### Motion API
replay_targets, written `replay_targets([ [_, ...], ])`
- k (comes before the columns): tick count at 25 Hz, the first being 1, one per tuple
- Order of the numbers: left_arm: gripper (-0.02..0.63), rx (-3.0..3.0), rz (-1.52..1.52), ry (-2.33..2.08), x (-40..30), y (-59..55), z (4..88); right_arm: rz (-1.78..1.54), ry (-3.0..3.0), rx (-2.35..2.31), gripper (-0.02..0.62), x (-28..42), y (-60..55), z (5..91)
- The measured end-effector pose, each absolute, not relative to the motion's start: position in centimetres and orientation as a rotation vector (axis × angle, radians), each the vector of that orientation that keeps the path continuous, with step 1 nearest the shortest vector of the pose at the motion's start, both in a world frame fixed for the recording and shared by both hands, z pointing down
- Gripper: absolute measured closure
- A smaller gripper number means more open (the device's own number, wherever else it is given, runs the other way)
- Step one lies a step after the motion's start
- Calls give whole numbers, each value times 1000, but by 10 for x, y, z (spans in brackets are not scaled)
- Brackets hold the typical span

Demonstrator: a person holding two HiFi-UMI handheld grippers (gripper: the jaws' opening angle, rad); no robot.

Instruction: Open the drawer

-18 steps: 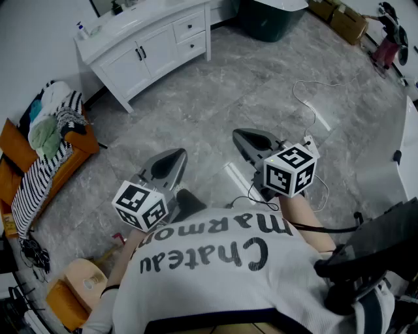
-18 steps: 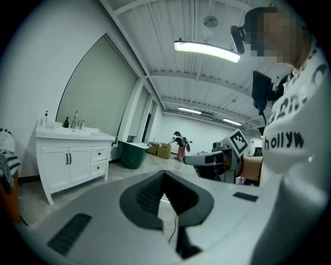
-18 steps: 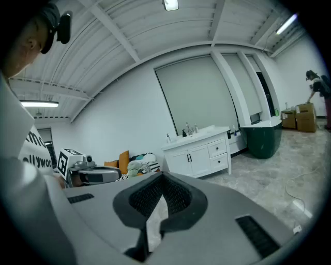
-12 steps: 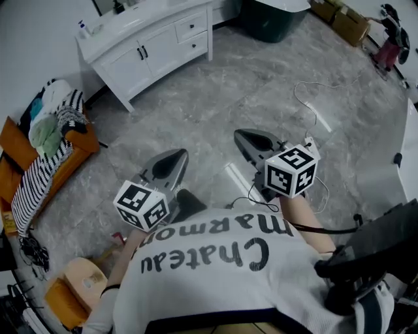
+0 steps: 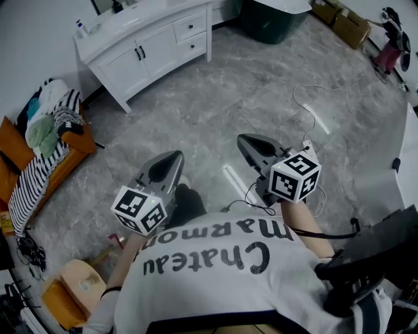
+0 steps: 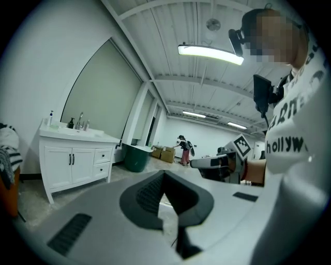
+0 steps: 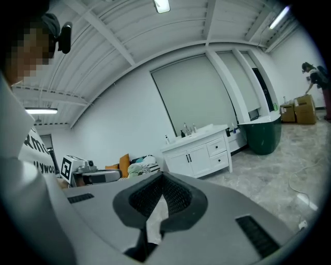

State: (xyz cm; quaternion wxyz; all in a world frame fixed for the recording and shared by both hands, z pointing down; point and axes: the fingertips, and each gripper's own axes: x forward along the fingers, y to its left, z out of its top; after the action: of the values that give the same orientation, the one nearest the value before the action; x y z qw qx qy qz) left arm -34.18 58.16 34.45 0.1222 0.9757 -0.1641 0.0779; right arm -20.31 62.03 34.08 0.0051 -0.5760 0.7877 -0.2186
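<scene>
– both grippers sit a shade lower in the head view than a moment ago, and the white vanity (image 5: 147,42) has slid slightly toward the top left corner. nothing else has shifted.

– what fills the scene, biggest first?

– grey marbled floor (image 5: 215,98) everywhere. then the vanity against the wall, a dark green tub (image 5: 271,19) just beside its right end, and a heap of laundry (image 5: 46,130) on an orange seat off to the left.

– and the drawer?

– two drawers (image 5: 190,27) stacked at the vanity's right end, beside the double doors. both are flush and closed, well apart from the grippers across open floor.

– the grippers themselves?

– left gripper (image 5: 175,156) and right gripper (image 5: 245,139) point out over the floor, roughly level, side by side but apart. each one's own view shows its jaws drawn together with nothing between them.

– anything small?

– a thin white cable (image 5: 313,98) looping on the floor to the right, and a little bottle (image 5: 80,27) on the counter's left corner.
</scene>
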Motion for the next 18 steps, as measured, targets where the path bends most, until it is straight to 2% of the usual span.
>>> replay_targets([
  [10, 604, 2824, 250, -448, -324, 502, 361, -754, 2424, -1910, 588, -178, 552, 358],
  [18, 604, 2843, 219, -388, -298, 397, 338, -795, 2314, -1943, 588, -151, 450, 338],
])
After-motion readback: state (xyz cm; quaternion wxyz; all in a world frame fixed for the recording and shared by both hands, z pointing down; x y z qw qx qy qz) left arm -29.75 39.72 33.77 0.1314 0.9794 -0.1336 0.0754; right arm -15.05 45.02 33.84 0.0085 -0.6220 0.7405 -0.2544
